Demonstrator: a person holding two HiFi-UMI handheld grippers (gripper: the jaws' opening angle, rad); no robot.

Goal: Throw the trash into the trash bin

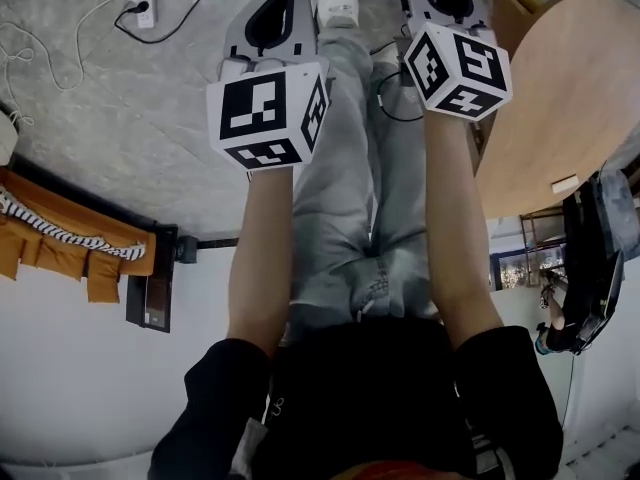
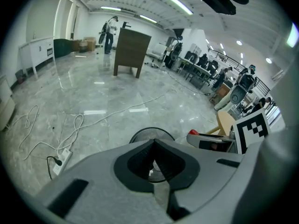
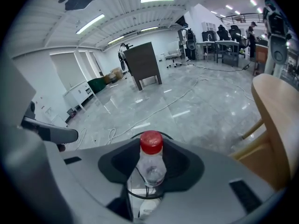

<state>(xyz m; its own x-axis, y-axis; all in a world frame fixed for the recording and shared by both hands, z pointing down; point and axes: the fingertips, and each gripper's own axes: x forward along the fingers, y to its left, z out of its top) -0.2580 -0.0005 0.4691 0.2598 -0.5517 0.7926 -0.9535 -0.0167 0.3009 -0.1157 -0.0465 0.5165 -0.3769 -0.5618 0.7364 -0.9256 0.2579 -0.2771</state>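
Red-capped bottle (image 3: 150,168) clamped upright in right tool (image 3: 150,143).

Large hall with a glossy grey stone floor (image 2: 117,92) under long ceiling strip lights (image 2: 180,3). A dark brown cabinet (image 2: 131,50) stands alone mid-floor, low white cupboards (image 2: 39,50) line one wall, and desks (image 3: 219,43) stand further back. White cables (image 2: 32,120) and a power strip (image 2: 63,160) lie on the floor; a round wooden table (image 1: 570,88) stands close by.
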